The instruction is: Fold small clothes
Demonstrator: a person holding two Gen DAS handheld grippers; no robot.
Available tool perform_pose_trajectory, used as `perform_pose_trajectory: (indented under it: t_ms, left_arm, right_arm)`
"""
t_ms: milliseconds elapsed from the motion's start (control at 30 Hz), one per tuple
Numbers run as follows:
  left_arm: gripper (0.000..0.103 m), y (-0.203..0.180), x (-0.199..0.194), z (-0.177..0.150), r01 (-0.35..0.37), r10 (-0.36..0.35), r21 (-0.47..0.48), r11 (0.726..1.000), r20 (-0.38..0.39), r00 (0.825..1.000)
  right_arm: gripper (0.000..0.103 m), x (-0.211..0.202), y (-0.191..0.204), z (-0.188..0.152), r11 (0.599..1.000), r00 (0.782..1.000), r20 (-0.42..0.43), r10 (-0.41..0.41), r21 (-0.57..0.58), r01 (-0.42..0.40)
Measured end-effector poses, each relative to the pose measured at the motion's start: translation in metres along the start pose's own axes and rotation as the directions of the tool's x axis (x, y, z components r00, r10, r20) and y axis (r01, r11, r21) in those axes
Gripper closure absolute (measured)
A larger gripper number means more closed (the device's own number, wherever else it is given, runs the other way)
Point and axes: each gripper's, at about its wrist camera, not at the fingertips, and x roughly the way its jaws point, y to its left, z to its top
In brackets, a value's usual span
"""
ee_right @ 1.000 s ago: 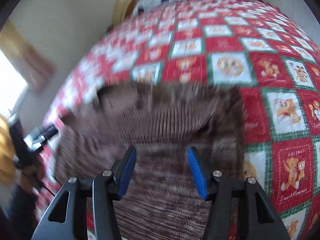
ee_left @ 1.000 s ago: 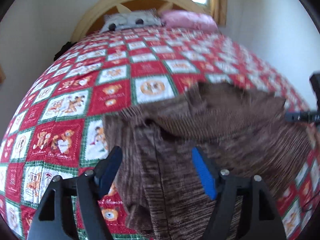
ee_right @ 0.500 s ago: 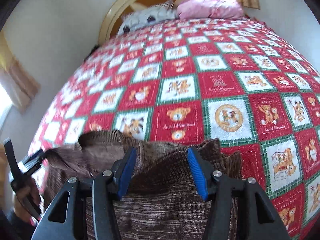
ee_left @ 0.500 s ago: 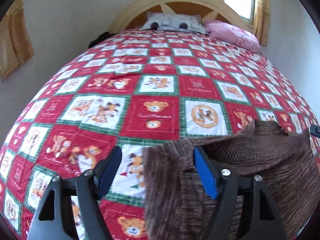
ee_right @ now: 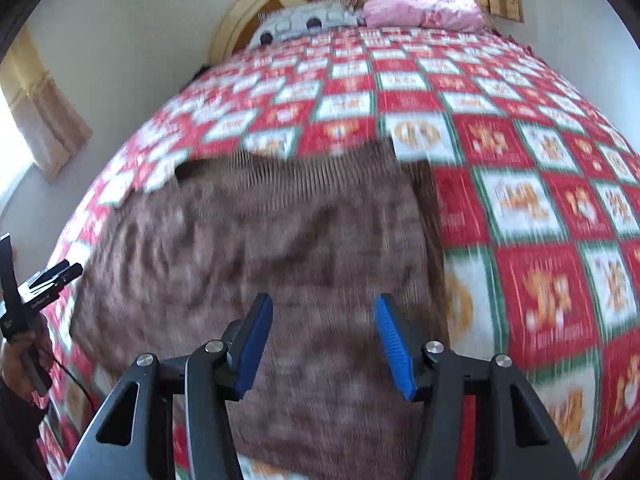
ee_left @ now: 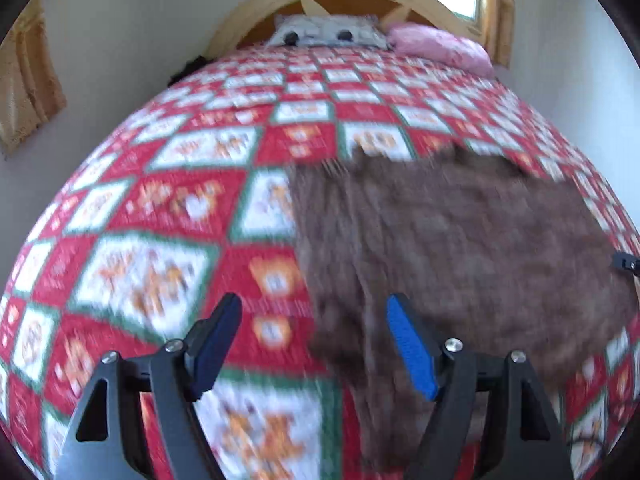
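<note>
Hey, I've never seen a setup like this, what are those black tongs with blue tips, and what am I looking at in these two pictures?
They are two handheld grippers, one in each of a person's hands, each with a camera looking along its fingers. One picture is from the left gripper, the other from the right gripper. Both stand open and hold nothing. Below them a brown knitted garment lies spread on a bed's red teddy-bear quilt, waiting to be folded. A pink pillow sits by the headboard.

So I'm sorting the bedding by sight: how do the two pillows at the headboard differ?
The pink pillow is plain pink; the grey pillow is pale grey with two dark round spots. The pink pillow lies nearer the window side of the bed, the grey pillow centred under the wooden headboard. Both rest at the head of the patchwork quilt.
</note>
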Motion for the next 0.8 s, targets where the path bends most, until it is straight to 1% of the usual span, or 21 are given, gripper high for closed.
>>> perform_pose_trajectory:
  t_ms: [67, 133, 200, 233, 333, 367, 467, 500, 533, 600, 667, 700, 800]
  left_arm:
    - [0.025, -0.008, 0.002, -0.015, -0.026, 0.027, 0.029, 0.999, -0.040, 0.999]
    - [0.024, -0.013, 0.000, -0.029, -0.026, 0.028, 0.046, 0.999, -0.052, 0.998]
    - [0.018, -0.011, -0.005, -0.038, -0.037, 0.038, 0.033, 0.999, -0.034, 0.999]
    - [0.014, -0.010, -0.006, -0.040, -0.038, 0.039, 0.022, 0.999, -0.036, 0.999]
    - [0.009, -0.004, -0.006, -0.043, -0.025, 0.024, -0.012, 1.000, -0.044, 0.999]
    - [0.006, -0.003, -0.006, -0.045, -0.028, 0.027, -0.021, 0.999, -0.044, 0.999]
    - [0.004, -0.007, -0.009, -0.052, -0.053, 0.053, -0.009, 0.999, -0.038, 0.998]
    - [0.003, -0.008, -0.010, -0.054, -0.061, 0.061, -0.008, 0.998, -0.037, 0.997]
    - [0.002, -0.009, -0.011, -0.056, -0.066, 0.065, -0.011, 0.998, -0.040, 0.997]
    - [0.001, -0.006, -0.011, -0.058, -0.064, 0.063, -0.026, 0.998, -0.048, 0.997]
    - [0.000, -0.005, -0.013, -0.061, -0.062, 0.061, -0.035, 0.997, -0.042, 0.997]
    - [0.000, -0.005, -0.014, -0.063, -0.061, 0.060, -0.039, 0.997, -0.034, 0.998]
    - [0.000, -0.004, -0.015, -0.063, -0.065, 0.064, -0.045, 0.997, -0.030, 0.998]
  right_arm:
    - [0.048, -0.006, 0.001, -0.017, 1.000, 1.000, 0.009, -0.017, -0.018, 0.017]
    - [0.048, -0.013, 0.003, -0.032, 0.999, 1.000, 0.017, -0.016, -0.037, 0.017]
    - [0.048, -0.014, 0.002, -0.045, 0.999, 1.000, 0.000, 0.003, -0.037, -0.003]
    - [0.048, -0.016, 0.003, -0.052, 0.999, 1.000, 0.013, 0.007, -0.048, -0.006]
    - [0.048, -0.028, 0.009, -0.063, 0.995, 0.999, 0.046, -0.007, -0.096, 0.012]
    - [0.048, -0.031, 0.009, -0.064, 0.996, 0.998, 0.056, -0.001, -0.088, 0.006]
    - [0.048, -0.040, -0.003, -0.060, 1.000, 0.995, 0.102, 0.015, 0.000, -0.015]
    - [0.048, -0.037, -0.006, -0.059, 1.000, 0.995, 0.095, 0.017, 0.018, -0.019]
    - [0.048, -0.029, -0.009, -0.059, 0.999, 0.997, 0.071, 0.028, 0.032, -0.031]
    - [0.048, -0.022, -0.006, -0.060, 0.999, 0.999, 0.042, 0.035, 0.020, -0.035]
    - [0.048, -0.026, 0.007, -0.060, 1.000, 0.999, 0.046, -0.011, -0.015, 0.012]
    - [0.048, -0.029, 0.013, -0.057, 1.000, 0.999, 0.047, -0.006, -0.012, 0.007]
    - [0.048, -0.031, 0.034, -0.044, 0.999, 0.997, 0.062, 0.045, -0.017, -0.044]
